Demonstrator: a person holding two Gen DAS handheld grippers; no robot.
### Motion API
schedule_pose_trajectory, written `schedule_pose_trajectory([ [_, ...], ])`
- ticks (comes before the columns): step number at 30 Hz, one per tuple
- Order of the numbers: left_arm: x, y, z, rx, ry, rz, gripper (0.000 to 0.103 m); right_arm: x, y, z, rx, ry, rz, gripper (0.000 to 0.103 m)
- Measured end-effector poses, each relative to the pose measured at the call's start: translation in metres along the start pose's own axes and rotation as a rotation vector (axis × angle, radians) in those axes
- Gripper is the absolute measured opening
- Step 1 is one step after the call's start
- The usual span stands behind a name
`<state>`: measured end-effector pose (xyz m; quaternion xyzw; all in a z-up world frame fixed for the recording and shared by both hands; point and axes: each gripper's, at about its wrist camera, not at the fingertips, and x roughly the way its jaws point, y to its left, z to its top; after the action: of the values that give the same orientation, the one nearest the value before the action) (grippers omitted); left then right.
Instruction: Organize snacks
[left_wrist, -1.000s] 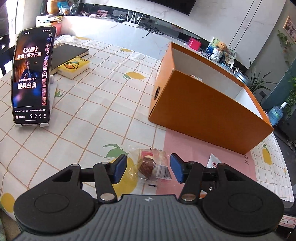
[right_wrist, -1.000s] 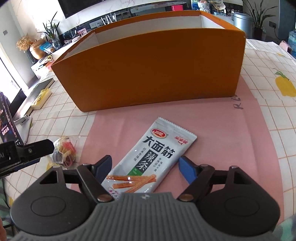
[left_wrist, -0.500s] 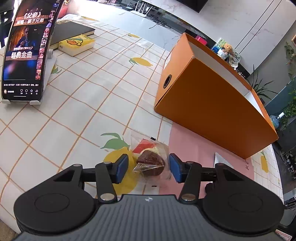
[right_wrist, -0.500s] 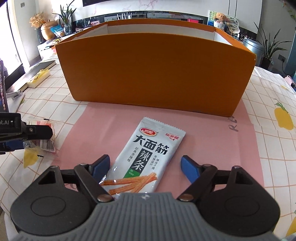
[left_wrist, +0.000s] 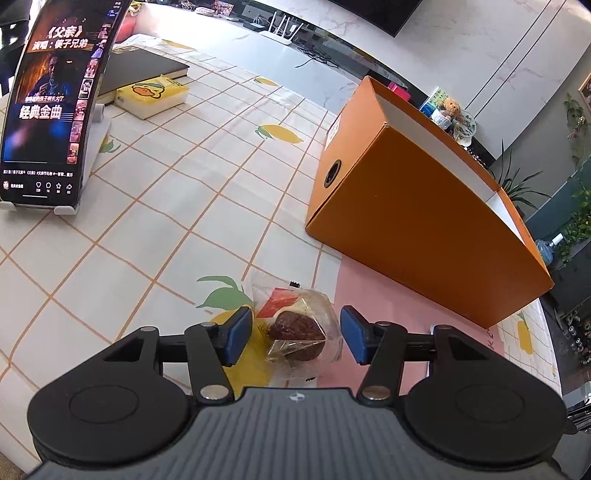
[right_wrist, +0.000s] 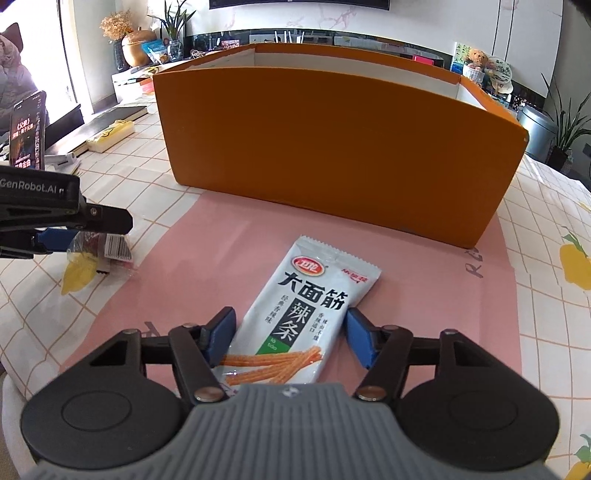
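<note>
1. Snacks lie on a counter (left_wrist: 177, 206) under a lemon-print checked cloth, in front of an open orange cardboard box (right_wrist: 340, 147).
2. The left claw (left_wrist: 295, 339) straddles a clear-wrapped chocolate cake (left_wrist: 299, 328) at the edge of a pink mat (right_wrist: 207, 258); its blue pads stand just clear of the wrapper on both sides, and the jaws are opening.
3. The right claw (right_wrist: 286, 338) is set around the lower half of a white spicy-strip packet (right_wrist: 306, 314) lying flat on the pink mat, just before the box's long wall; the jaws are closing and the pads sit at the packet's edges, though whether they press it cannot be told.
4. Across the counter, a phone (left_wrist: 55, 103) with a lit screen leans on a white stand, beside a black notebook (left_wrist: 144, 70) and a yellow duck-print box (left_wrist: 151, 96).
</note>
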<state>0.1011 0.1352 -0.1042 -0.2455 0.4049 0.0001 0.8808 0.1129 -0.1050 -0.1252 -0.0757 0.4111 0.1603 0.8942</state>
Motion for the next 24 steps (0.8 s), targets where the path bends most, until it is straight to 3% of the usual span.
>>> schedule_pose_trajectory([
  [3,0.000,-0.001,-0.001,0.012,-0.002,0.001,0.065,-0.001,-0.005,0.003,0.050,0.027,-0.012,0.067],
  [8,0.001,-0.003,-0.001,0.029,-0.005,0.005,0.066,0.004,-0.013,0.014,0.237,0.074,-0.043,0.076],
  [13,0.001,-0.003,-0.001,0.031,0.001,0.000,0.066,0.013,-0.006,0.023,0.247,0.089,-0.103,0.075],
  [18,0.002,-0.005,-0.002,0.040,0.009,-0.006,0.056,0.013,0.016,0.018,0.130,0.068,-0.122,0.068],
  [21,0.003,-0.006,-0.003,0.047,0.010,-0.006,0.052,0.007,0.014,0.013,0.115,0.052,-0.104,0.054],
  [24,0.003,-0.007,-0.004,0.047,0.007,0.000,0.049,0.004,0.009,0.011,0.116,0.049,-0.084,0.051],
])
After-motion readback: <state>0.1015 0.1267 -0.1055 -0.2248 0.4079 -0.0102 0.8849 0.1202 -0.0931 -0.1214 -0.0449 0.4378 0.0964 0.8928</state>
